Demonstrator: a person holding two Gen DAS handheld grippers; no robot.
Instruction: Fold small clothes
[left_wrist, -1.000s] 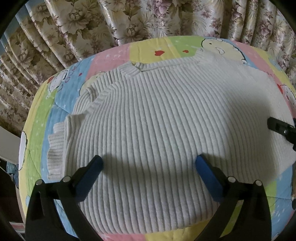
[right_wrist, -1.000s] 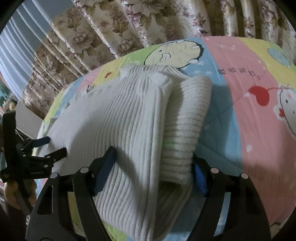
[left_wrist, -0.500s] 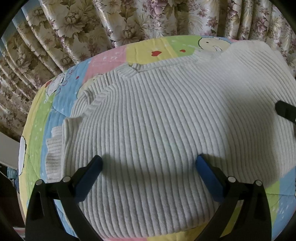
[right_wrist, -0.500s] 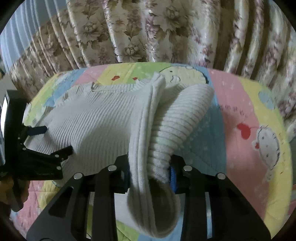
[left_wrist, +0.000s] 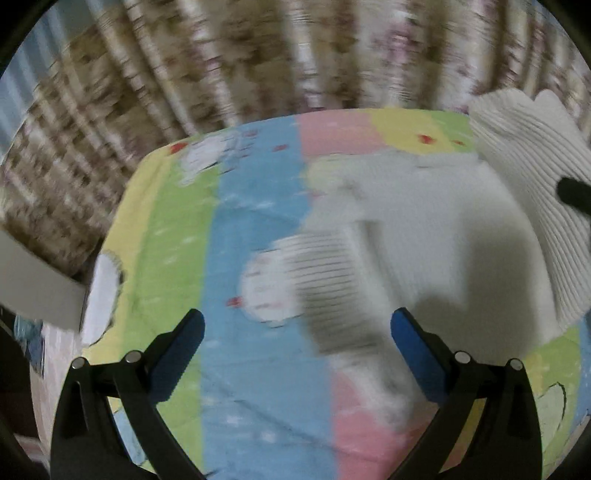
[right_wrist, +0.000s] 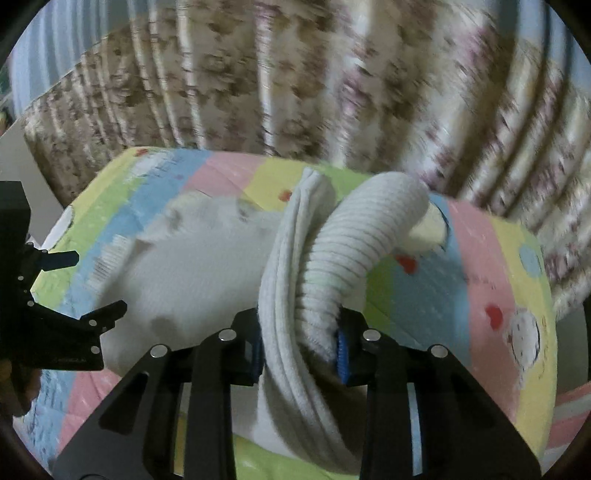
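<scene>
One white ribbed sweater (right_wrist: 317, 280) lies on one cartoon-print quilt (left_wrist: 251, 236). Two grippers: left gripper (left_wrist: 295, 332) and right gripper (right_wrist: 301, 343). One floral curtain (right_wrist: 295, 81).

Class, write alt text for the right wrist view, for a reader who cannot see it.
The right claw is shut on a bunched fold of a white ribbed sweater, lifting it off a pastel cartoon quilt. The left claw is open at far left; blurred floral curtains hang behind.

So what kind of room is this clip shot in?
Most likely a bedroom at home: a cartoon-print quilt in pastel stripes covers what looks like a bed, floral curtains hang right behind it, and a white ribbed sweater is being folded on top.
</scene>
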